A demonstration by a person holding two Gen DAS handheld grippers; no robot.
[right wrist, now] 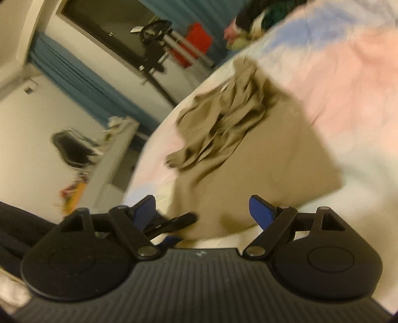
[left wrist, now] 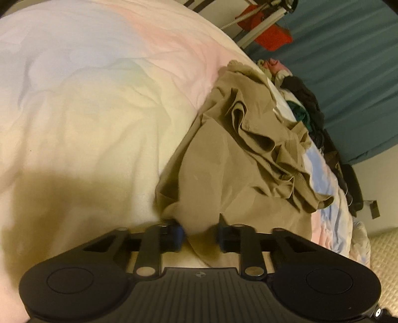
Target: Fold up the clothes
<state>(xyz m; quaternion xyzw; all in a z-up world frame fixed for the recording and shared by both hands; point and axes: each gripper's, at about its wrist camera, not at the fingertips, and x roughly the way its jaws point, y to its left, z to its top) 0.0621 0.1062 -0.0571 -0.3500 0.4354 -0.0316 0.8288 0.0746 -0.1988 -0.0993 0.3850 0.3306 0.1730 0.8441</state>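
A khaki garment (left wrist: pixel 223 159) lies on the pastel bedspread (left wrist: pixel 87 111), flat near me and bunched into folds at its far end. My left gripper (left wrist: pixel 200 234) hovers over the garment's near edge with its jaws apart, nothing between them. In the right wrist view the same garment (right wrist: pixel 261 154) lies ahead, its crumpled part (right wrist: pixel 219 124) to the far left. My right gripper (right wrist: pixel 201 213) is wide open just above the garment's near edge. The left gripper's black finger (right wrist: pixel 174 221) shows beside it.
A pile of mixed clothes (left wrist: pixel 306 104) lies at the bed's far edge, also in the right view (right wrist: pixel 251 17). Teal curtains (left wrist: pixel 348 74), a red box (left wrist: pixel 268 37), a white stand (right wrist: pixel 119 154) and carpet (left wrist: pixel 383 253) surround the bed.
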